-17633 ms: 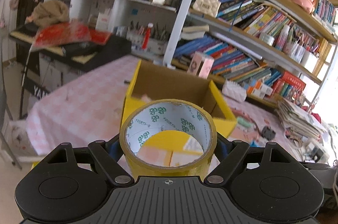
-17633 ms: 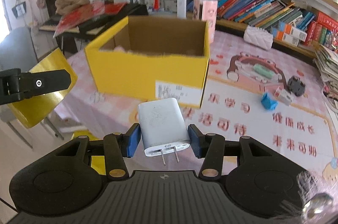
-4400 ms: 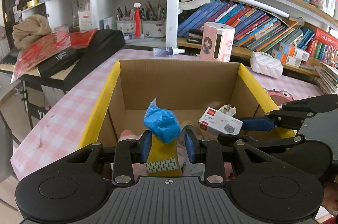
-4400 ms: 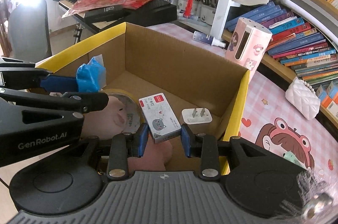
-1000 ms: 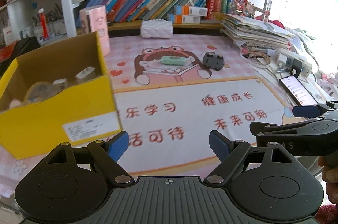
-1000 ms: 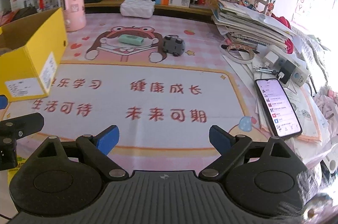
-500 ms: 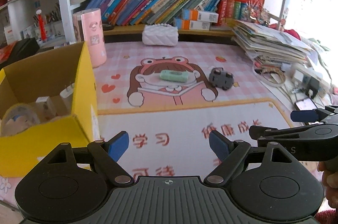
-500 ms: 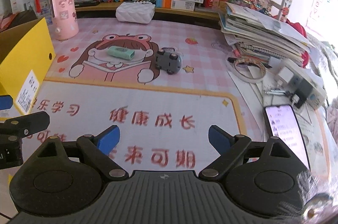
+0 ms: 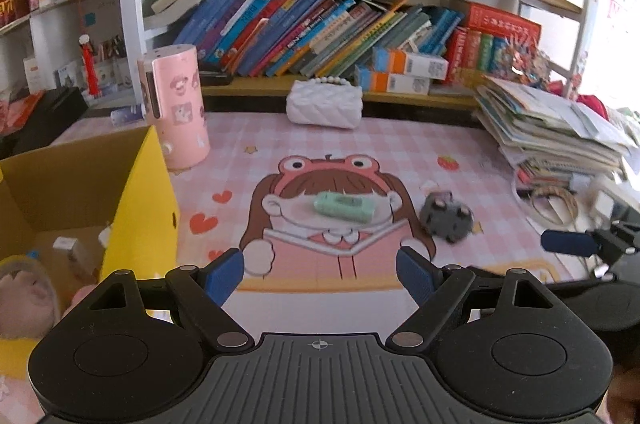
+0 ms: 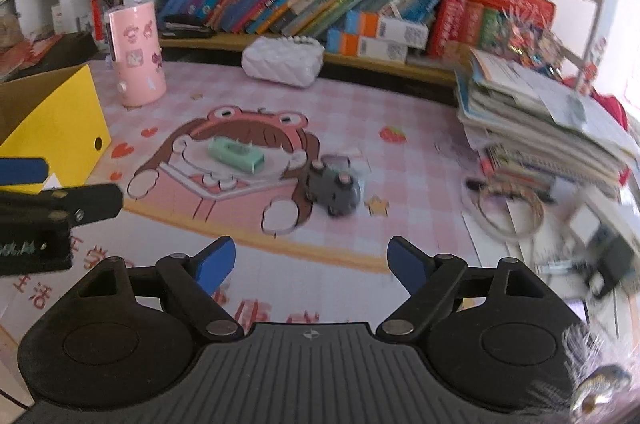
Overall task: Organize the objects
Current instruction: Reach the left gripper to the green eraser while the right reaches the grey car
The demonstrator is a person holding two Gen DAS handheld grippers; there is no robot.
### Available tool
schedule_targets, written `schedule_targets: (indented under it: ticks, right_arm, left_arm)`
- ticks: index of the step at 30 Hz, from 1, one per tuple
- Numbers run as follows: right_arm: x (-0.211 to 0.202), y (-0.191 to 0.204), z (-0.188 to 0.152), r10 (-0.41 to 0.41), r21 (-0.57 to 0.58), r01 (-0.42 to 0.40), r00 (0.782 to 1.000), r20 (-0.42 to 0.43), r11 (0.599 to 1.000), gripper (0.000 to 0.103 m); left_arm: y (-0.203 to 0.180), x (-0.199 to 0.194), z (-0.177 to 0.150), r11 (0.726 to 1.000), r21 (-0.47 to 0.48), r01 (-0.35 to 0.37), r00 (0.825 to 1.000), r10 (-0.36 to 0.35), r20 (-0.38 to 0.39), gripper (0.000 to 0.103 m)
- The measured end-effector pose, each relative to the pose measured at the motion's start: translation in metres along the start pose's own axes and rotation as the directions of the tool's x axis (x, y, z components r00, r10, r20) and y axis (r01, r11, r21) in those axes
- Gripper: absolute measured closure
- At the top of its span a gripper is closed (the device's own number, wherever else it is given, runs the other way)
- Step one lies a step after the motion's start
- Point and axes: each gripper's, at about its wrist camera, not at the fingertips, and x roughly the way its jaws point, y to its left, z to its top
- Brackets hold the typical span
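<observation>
Both grippers [image 9: 319,274] [image 10: 310,260] empty now, right jaws just narrowed slightly; mint case [image 9: 344,207] and grey toy car [image 10: 334,190] closer ahead.

The black left gripper with blue pads [image 9: 319,274] stands wide and empty, while the matching black right gripper [image 10: 311,262], at its three o'clock, has just been narrowing, seemingly also empty.

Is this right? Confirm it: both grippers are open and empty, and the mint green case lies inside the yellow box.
Not quite. The mint green case lies on the pink cartoon mat, outside the yellow box, as the left wrist view shows. The left gripper and right gripper are indeed open and empty.
</observation>
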Motion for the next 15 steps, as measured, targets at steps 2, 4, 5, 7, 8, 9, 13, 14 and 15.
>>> schedule_targets:
  ticks: [2,4,5,7,8,9,13,14,15]
  right_arm:
    - [0.009,-0.001,0.003,0.015,-0.014,-0.015,1.0,0.007,1.0,0.02]
    - [0.018,-0.003,0.006,0.024,-0.025,-0.024,1.0,0.008,0.999,0.021]
    - [0.023,-0.004,0.007,0.024,-0.027,-0.024,1.0,0.009,0.999,0.022]
    - [0.033,-0.007,0.01,0.018,-0.022,-0.017,1.0,0.013,1.0,0.022]
    - [0.037,-0.009,0.012,0.012,-0.019,-0.012,1.0,0.018,1.0,0.023]
    - [0.042,-0.011,0.013,0.008,-0.016,-0.008,1.0,0.023,1.0,0.023]
    - [0.068,-0.022,0.022,0.001,-0.001,-0.001,1.0,0.014,1.0,0.028]
    - [0.074,-0.024,0.023,0.002,0.001,-0.002,1.0,0.01,1.0,0.029]
    - [0.08,-0.026,0.025,0.004,-0.001,-0.004,1.0,0.007,1.0,0.03]
  left_arm:
    - [-0.001,0.008,0.005,1.0,-0.012,-0.008,1.0,0.008,-0.003,0.018]
    - [-0.002,0.016,0.008,1.0,-0.019,-0.016,1.0,0.016,-0.007,0.018]
    - [-0.003,0.02,0.01,1.0,-0.022,-0.021,1.0,0.021,-0.009,0.018]
    - [-0.004,0.027,0.014,0.999,-0.029,-0.028,1.0,0.027,-0.013,0.018]
    - [-0.005,0.031,0.015,0.999,-0.031,-0.034,0.999,0.033,-0.016,0.018]
    - [-0.005,0.034,0.016,0.999,-0.033,-0.039,0.999,0.038,-0.019,0.018]
    - [-0.007,0.045,0.022,0.998,-0.035,-0.053,0.998,0.052,-0.029,0.018]
    - [-0.007,0.048,0.023,0.998,-0.035,-0.056,0.998,0.055,-0.034,0.018]
    - [-0.007,0.051,0.024,0.998,-0.035,-0.06,0.998,0.058,-0.038,0.018]
